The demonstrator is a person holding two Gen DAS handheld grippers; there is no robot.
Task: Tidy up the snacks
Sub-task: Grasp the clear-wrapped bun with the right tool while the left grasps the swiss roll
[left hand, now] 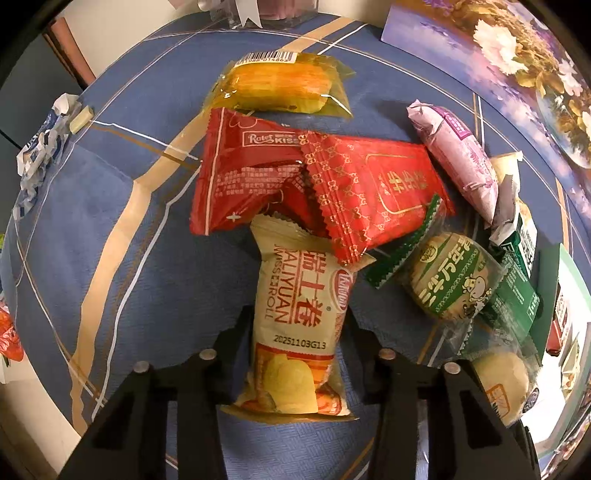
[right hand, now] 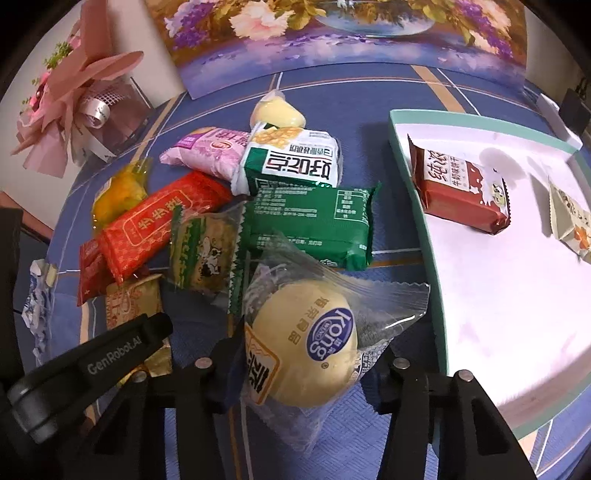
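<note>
A pile of wrapped snacks lies on the blue tablecloth (left hand: 147, 288). My left gripper (left hand: 295, 354) has its fingers on both sides of a cream Swiss-roll pack (left hand: 295, 332), closed against it. My right gripper (right hand: 306, 365) is closed on a round yellow bun in clear wrap (right hand: 306, 347). A white tray with a teal rim (right hand: 413, 206) at the right holds a brown wafer pack (right hand: 458, 192) and a beige packet (right hand: 569, 218). The left gripper's finger (right hand: 122, 347) shows at the lower left of the right wrist view.
Other snacks in the pile: two red packs (left hand: 369, 184), an orange pack (left hand: 280, 85), a pink pack (left hand: 458, 155), a green round biscuit pack (left hand: 450, 277), green packs (right hand: 314, 221). A flower picture (right hand: 332, 33) stands behind. A pink bouquet (right hand: 74, 96) is at the far left.
</note>
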